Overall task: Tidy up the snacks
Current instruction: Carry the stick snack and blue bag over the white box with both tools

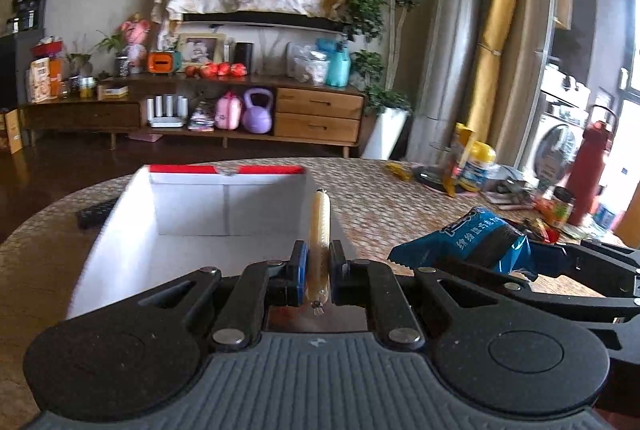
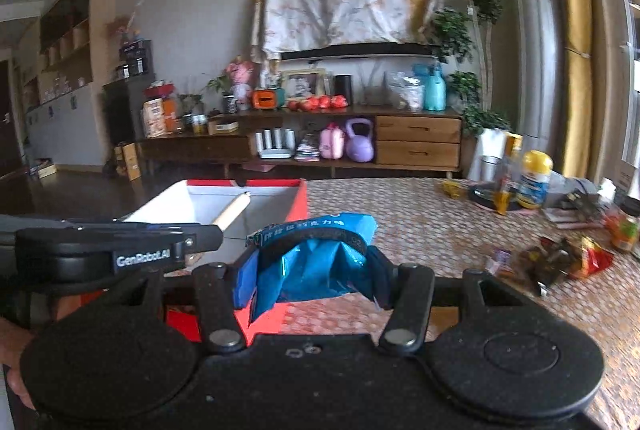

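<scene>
My left gripper is shut on a pale sausage stick that points forward, over the right wall of a white-lined box with a red rim. In the right wrist view the same sausage stick hangs over the box, and the left gripper's finger crosses from the left. My right gripper is shut on a blue snack bag, just right of the box's red outer wall. That blue bag shows at the right of the left wrist view.
The table has a woven patterned cover. At its right end lie loose snack packets, a yellow-capped bottle, a small jar and a red flask. A dark remote lies left of the box.
</scene>
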A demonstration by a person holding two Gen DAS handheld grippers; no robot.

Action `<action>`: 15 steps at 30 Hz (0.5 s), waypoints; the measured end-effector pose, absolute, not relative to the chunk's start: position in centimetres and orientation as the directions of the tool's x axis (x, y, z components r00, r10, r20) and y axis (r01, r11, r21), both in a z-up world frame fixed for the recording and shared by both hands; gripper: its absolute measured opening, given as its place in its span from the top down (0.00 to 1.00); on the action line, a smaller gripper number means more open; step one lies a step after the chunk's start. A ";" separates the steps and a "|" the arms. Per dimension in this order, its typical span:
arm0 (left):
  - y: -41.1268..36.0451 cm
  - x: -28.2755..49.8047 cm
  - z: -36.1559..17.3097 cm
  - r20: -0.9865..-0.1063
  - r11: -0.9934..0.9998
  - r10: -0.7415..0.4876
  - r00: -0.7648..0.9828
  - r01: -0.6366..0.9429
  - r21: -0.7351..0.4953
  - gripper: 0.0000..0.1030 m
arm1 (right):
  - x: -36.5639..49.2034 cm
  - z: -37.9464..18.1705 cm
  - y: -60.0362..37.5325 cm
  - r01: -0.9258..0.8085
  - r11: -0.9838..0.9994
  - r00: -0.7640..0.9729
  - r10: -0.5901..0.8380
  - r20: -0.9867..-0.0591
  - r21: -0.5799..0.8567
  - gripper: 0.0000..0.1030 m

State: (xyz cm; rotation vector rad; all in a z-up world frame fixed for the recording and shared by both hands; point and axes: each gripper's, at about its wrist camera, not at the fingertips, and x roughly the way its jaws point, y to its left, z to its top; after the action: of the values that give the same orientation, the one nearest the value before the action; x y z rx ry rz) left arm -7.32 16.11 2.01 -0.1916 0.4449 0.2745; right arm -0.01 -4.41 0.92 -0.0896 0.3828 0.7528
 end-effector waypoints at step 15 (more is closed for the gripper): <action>27.2 -2.4 2.9 -0.611 0.936 0.232 0.757 -0.344 -0.070 0.90 | 5.7 1.6 8.0 -0.827 0.560 0.511 0.707 -0.488 -0.054 0.48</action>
State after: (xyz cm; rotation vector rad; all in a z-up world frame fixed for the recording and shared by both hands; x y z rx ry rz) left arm -2.40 27.22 2.90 -0.1826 0.6398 0.3161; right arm 5.73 7.95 1.58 -0.2975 0.4430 0.9393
